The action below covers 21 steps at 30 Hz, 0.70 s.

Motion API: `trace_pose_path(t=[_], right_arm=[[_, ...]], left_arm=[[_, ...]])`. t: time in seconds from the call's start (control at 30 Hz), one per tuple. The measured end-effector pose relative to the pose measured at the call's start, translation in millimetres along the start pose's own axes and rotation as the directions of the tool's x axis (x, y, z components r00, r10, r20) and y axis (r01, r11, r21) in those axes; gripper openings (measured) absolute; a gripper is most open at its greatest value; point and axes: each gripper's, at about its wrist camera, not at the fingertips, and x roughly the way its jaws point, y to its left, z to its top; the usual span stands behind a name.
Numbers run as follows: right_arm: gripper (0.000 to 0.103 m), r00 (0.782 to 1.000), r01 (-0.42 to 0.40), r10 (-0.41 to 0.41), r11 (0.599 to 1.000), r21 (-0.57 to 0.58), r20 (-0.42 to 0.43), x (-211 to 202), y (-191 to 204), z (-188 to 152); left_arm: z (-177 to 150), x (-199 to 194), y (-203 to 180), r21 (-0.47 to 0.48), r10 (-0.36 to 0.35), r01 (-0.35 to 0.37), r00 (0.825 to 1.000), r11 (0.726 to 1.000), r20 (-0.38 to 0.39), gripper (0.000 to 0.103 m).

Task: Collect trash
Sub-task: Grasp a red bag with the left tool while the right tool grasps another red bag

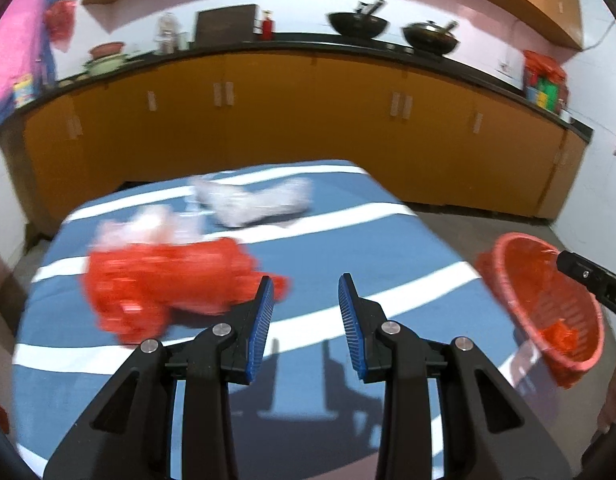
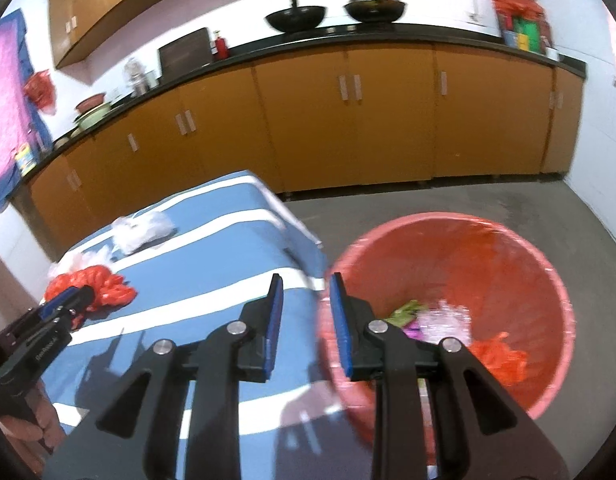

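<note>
A crumpled red plastic bag (image 1: pixel 164 284) lies on the blue-and-white striped table (image 1: pixel 347 248), just left of my open, empty left gripper (image 1: pixel 306 294). Behind it lie a clear plastic bag (image 1: pixel 144 228) and a white crumpled bag (image 1: pixel 256 202). A red bin (image 2: pixel 459 304) with a red liner stands at the table's right edge and holds several pieces of trash (image 2: pixel 439 320). My right gripper (image 2: pixel 306 300) is partly open, and the bin's rim lies between its jaws. In the right wrist view the left gripper (image 2: pixel 68 300) sits by the red bag (image 2: pixel 96 286).
Orange cabinets (image 1: pixel 308 120) under a black counter run along the back wall, with woks (image 1: pixel 357 24) and other kitchen items on top. Grey floor (image 2: pixel 427 204) lies between the table and the cabinets. The bin (image 1: pixel 547 304) also shows at the right of the left wrist view.
</note>
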Motion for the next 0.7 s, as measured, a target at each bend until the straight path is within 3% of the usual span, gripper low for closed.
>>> trace_pose_path(t=[0.17, 0.33, 0.5, 0.7], right_arm=[[0.029, 0.997, -0.077, 0.075, 0.996, -0.055, -0.037, 18, 54, -3], [0.029, 0.983, -0.173, 0.162, 0.976, -0.134, -0.086, 36, 123, -11], [0.036, 0.963, -0.261, 0.242, 0.948, -0.181, -0.118, 46, 178, -17], [0.043, 0.938, -0.333, 0.311, 0.930, -0.156, -0.152, 64, 222, -20]], left_arm=[[-10, -16, 56, -0.035, 0.112, -0.111, 0.994, 0.993, 0.020, 0.036], [-23, -24, 118, -0.121, 0.213, -0.212, 0.977, 0.970, -0.007, 0.037], [-32, -27, 154, -0.186, 0.260, -0.261, 0.965, 0.947, -0.030, 0.042], [-42, -32, 182, -0.226, 0.293, -0.294, 0.955, 0.929, -0.038, 0.042]])
